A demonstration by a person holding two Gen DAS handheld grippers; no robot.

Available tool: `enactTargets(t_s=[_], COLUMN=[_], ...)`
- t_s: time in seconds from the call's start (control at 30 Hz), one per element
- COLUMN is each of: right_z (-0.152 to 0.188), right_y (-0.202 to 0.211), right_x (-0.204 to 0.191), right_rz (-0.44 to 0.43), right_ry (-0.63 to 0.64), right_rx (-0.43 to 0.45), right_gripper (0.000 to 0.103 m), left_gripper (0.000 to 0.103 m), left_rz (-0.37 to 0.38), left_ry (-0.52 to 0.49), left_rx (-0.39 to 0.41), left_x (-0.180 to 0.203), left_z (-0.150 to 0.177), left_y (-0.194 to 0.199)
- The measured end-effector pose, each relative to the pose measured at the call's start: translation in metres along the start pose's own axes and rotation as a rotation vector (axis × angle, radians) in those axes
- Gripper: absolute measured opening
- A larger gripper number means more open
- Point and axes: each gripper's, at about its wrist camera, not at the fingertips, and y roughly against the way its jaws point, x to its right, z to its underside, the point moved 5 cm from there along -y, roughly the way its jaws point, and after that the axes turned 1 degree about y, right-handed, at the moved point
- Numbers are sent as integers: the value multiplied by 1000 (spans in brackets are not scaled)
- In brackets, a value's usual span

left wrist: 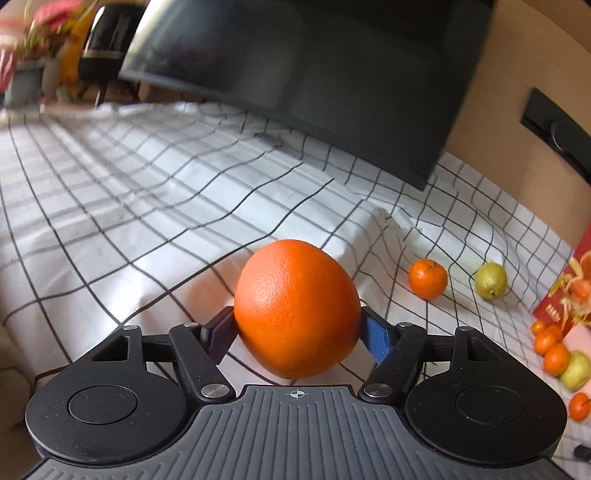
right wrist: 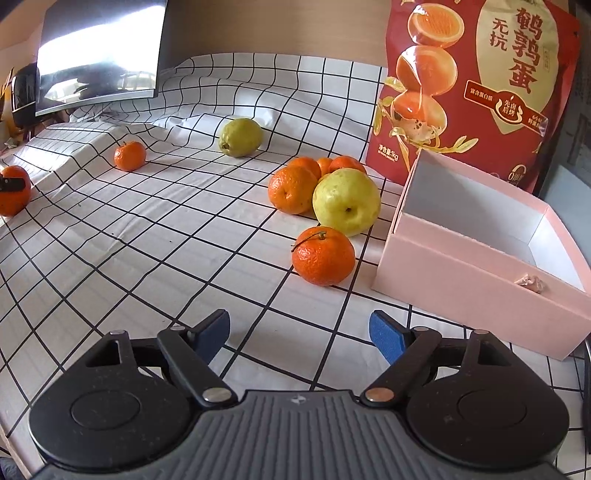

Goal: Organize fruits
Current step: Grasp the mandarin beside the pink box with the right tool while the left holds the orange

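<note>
My left gripper (left wrist: 297, 330) is shut on a large orange (left wrist: 297, 308), held above the checked cloth; the same orange shows at the far left of the right wrist view (right wrist: 14, 190). My right gripper (right wrist: 298, 334) is open and empty, low over the cloth. Ahead of it lie a stemmed mandarin (right wrist: 323, 255), a yellow-green pear (right wrist: 346, 201) and several mandarins (right wrist: 292, 189) clustered behind. A lone mandarin (right wrist: 129, 156) and a green pear (right wrist: 241, 137) lie farther back. A pink open box (right wrist: 476, 254) stands at the right.
A red snack bag (right wrist: 476, 81) stands behind the box. A dark monitor (left wrist: 314, 74) rises at the back of the table. The checked cloth (right wrist: 166, 236) is wrinkled and humped near the back left. Chairs and flowers (left wrist: 48, 33) show beyond the table.
</note>
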Motion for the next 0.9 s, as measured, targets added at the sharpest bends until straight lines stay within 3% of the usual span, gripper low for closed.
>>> enactTargets(t_s=[0.13, 0.27, 0.3, 0.37, 0.53, 0.67, 0.77, 0.9], right_z=[0, -3, -5, -10, -30, -49, -58, -55], right_y=[4, 6, 6, 4, 4, -4, -25, -47], right_x=[3, 15, 17, 17, 3, -10, -8, -5], right_rz=[0, -30, -29, -3, 62, 97, 129, 130], right_ry=[-21, -93, -102, -88, 17, 106, 89, 53], right_rx=[23, 48, 56, 61, 105, 132, 101, 47], right_gripper=[84, 83, 79, 61, 57, 57, 44, 37], left_gripper=[77, 77, 77, 77, 77, 77, 77, 77], left_rz=[99, 357, 409, 476, 543, 510, 491, 507], left_ry=[-92, -125, -138, -183, -197, -174, -134, -134], left_rx=[29, -63, -93, -142, -229, -244, -254, -270], left_x=[49, 116, 133, 165, 201, 197, 190, 192], left_z=[2, 16, 24, 41, 73, 74, 75, 77], left_y=[13, 12, 10, 1, -19, -23, -24, -21])
